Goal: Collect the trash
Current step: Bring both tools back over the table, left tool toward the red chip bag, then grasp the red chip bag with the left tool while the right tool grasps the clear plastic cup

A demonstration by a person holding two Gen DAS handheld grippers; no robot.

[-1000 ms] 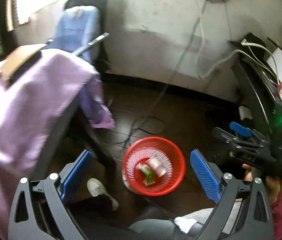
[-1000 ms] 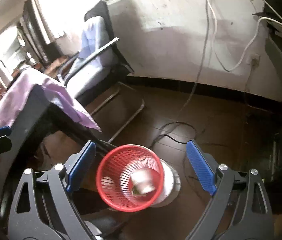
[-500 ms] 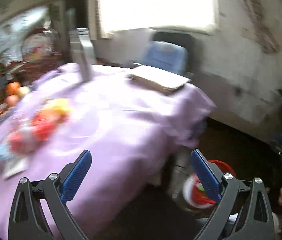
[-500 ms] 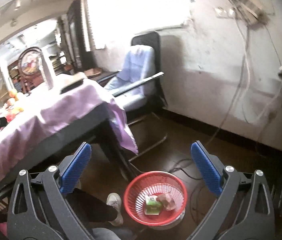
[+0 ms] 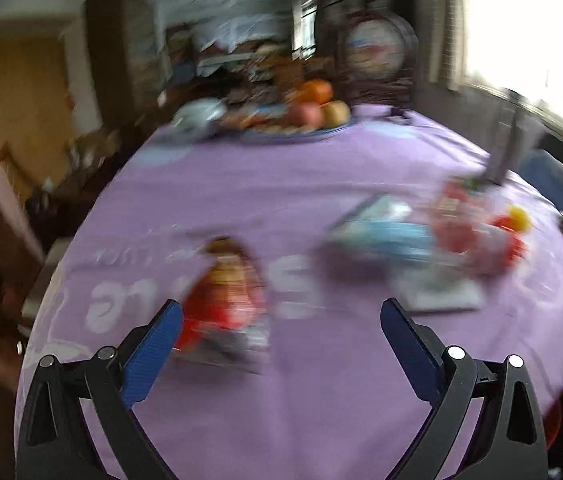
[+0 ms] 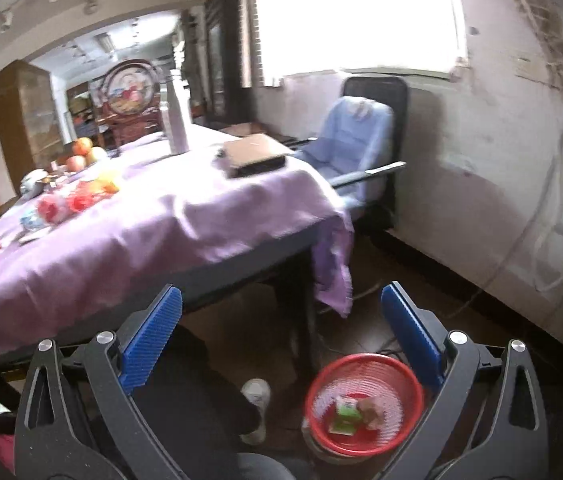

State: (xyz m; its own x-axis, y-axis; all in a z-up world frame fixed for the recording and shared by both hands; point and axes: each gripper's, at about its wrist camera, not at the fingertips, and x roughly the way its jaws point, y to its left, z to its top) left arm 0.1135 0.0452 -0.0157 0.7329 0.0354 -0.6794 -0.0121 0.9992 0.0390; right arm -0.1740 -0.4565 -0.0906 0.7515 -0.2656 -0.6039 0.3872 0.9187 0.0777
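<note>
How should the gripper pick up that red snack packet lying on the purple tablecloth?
Probably from above. The red snack packet looks flat on the purple tablecloth, so the open left gripper could pinch its raised, crinkled middle or one long edge. The picture is blurred, so its exact folds can't be told.

A matt purple cloth [image 6: 169, 224] is draping the table; a red plastic mesh basket [image 6: 361, 372] is showing glossy wrappers [image 6: 345, 414].
</note>
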